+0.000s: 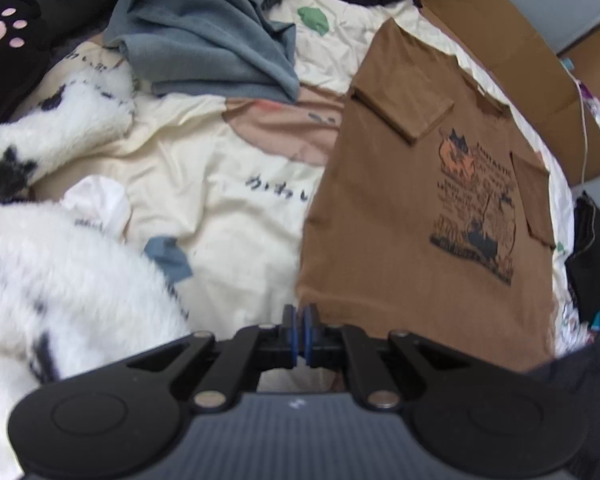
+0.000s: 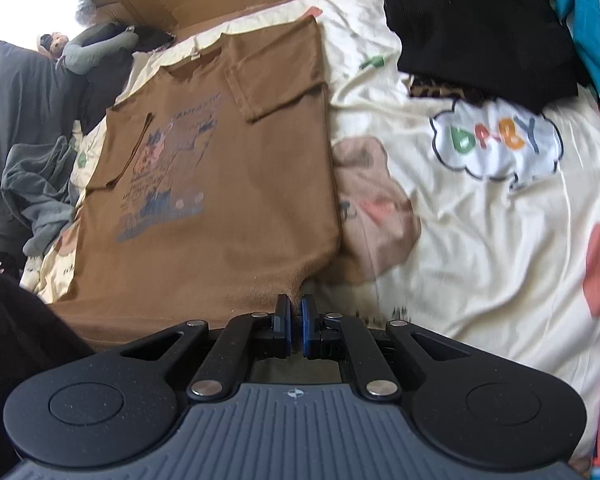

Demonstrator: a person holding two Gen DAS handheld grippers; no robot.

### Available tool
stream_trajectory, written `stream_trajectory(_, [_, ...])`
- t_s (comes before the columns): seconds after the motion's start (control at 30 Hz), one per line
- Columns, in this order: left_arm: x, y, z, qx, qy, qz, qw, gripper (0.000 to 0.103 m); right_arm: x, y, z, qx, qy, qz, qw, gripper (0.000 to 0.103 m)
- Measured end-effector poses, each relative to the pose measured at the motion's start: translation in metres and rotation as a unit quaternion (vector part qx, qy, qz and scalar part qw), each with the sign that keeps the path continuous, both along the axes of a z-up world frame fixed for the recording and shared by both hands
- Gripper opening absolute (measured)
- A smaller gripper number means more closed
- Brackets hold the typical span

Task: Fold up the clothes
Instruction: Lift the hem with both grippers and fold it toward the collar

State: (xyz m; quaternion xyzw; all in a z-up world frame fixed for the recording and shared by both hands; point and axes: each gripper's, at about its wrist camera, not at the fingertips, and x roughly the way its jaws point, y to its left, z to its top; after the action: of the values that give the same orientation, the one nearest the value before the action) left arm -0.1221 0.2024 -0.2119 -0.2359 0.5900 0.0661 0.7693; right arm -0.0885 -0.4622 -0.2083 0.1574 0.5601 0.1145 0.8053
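Brown T-shirt part-folded on the bed, both hem corners gripped

The brown T-shirt (image 1: 412, 216) lies flat, print up, on the cream bedsheet (image 2: 480, 216), both sleeves turned in over its chest; the body looks yet to be folded. At its hem, the left gripper (image 1: 300, 316) and right gripper (image 2: 295, 304) have their jaws clamped on its two corners. A grey garment (image 1: 204, 28) lies crumpled beyond it.
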Motion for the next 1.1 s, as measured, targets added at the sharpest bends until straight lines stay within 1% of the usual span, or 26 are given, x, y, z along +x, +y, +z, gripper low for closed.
stream_trajectory(0.4, [0.065, 0.005, -0.012, 0.003, -0.039, 0.004, 0.9992, 0.003, 0.075, 0.010, -0.019, -0.020, -0.022, -0.002, 1.000, 0.003])
stream_trajectory(0.73, [0.122, 0.006, -0.022, 0.007, -0.059, 0.004, 0.9982, 0.003, 0.136, 0.019, -0.034, -0.031, -0.037, -0.014, 0.999, 0.003])
stream_trajectory(1.1, [0.175, 0.005, -0.022, 0.013, -0.075, -0.008, 0.9971, 0.003, 0.192, 0.022, -0.030, -0.046, -0.052, -0.010, 0.998, 0.004])
